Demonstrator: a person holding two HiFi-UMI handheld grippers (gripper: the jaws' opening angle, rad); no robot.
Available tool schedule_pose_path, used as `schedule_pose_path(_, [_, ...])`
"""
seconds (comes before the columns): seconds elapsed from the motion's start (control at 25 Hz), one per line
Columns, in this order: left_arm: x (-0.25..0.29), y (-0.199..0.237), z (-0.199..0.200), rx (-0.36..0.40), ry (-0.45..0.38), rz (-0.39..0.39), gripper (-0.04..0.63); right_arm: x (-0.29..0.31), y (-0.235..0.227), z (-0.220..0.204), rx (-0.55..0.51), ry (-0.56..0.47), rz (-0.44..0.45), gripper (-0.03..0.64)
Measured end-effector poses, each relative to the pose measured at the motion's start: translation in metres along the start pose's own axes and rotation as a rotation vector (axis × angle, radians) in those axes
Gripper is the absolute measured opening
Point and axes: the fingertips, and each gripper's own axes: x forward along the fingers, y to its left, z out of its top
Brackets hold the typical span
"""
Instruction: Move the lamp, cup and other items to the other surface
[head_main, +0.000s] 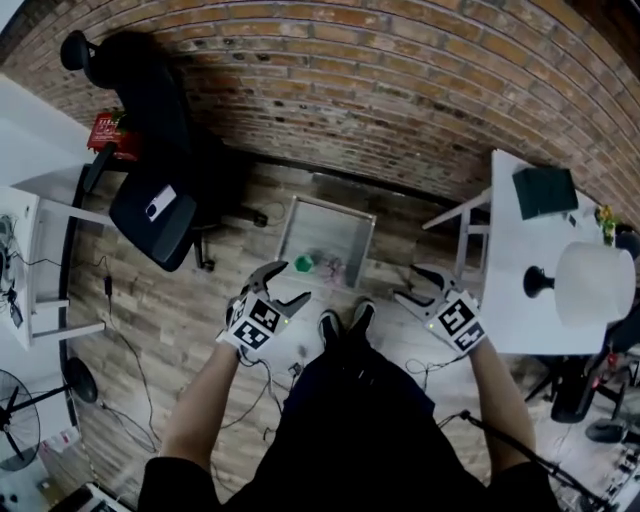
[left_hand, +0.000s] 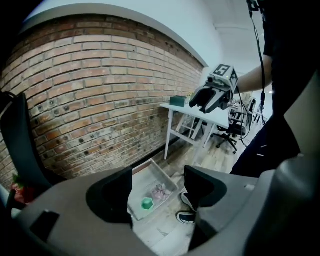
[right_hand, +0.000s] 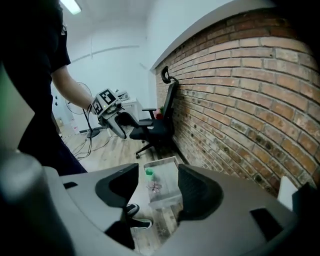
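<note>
Left gripper (head_main: 283, 287): held low at centre left of the head view, jaws spread, nothing between them.
Right gripper (head_main: 415, 285): centre right, likewise spread and empty, just beside the near corner of the white table (head_main: 515, 300).
Shoes (head_main: 345, 322): between the two grippers, at the near end of the bin (head_main: 330, 225).
Bin: clear, on the floor at centre. A green item (head_main: 303, 264) and a pinkish one lie inside, and it cannot be told whether the green one is the cup.
Lamp (head_main: 590, 283): upright on the table at the right edge, with a black base and white shade.
Box (head_main: 545, 192): dark green, farther along the same table.
Risk: the lamp looks top-heavy, so a pinch on the shade rather than the stem could tip it off the table. The cables (head_main: 108, 290) on the floor at left could snag a foot during the carry.
</note>
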Motion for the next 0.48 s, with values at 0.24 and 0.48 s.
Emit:
schedule_pose_path(0.24, [0.023, 0.006, -0.033, -0.043, 0.119, 0.045, 0.324, 0.026, -0.023, -0.008, 0.017, -0.016, 0.015, 0.250])
schedule_pose_path(0.48, [0.069, 0.020, -0.055, -0.078, 0.225, 0.143, 0.324, 0.049, -0.055, -0.026, 0.019, -0.047, 0.003, 0.249])
